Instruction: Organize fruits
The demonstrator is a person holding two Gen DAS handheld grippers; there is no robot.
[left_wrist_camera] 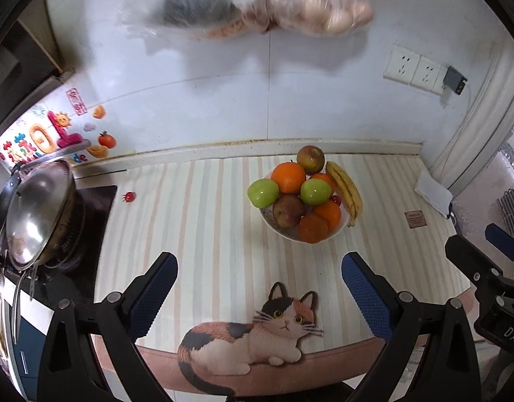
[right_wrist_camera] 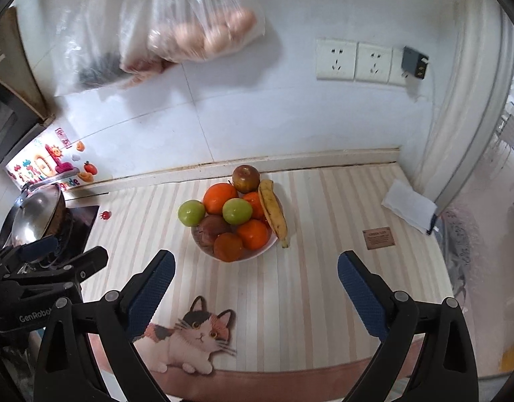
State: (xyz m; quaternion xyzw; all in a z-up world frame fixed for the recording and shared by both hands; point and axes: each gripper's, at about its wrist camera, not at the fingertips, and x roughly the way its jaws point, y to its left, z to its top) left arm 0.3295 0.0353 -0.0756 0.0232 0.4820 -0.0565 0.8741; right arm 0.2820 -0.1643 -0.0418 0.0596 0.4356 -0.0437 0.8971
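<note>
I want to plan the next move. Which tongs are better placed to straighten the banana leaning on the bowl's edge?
Probably the right tongs: the banana lies on the bowl's right side, nearly straight ahead of them. For the left tongs, also open and empty, it sits further right.

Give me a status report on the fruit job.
Left hand-held gripper open, empty. Right hand-held gripper open, empty. Fruit piled in bowl, banana on its rim. Nothing in the way.
</note>
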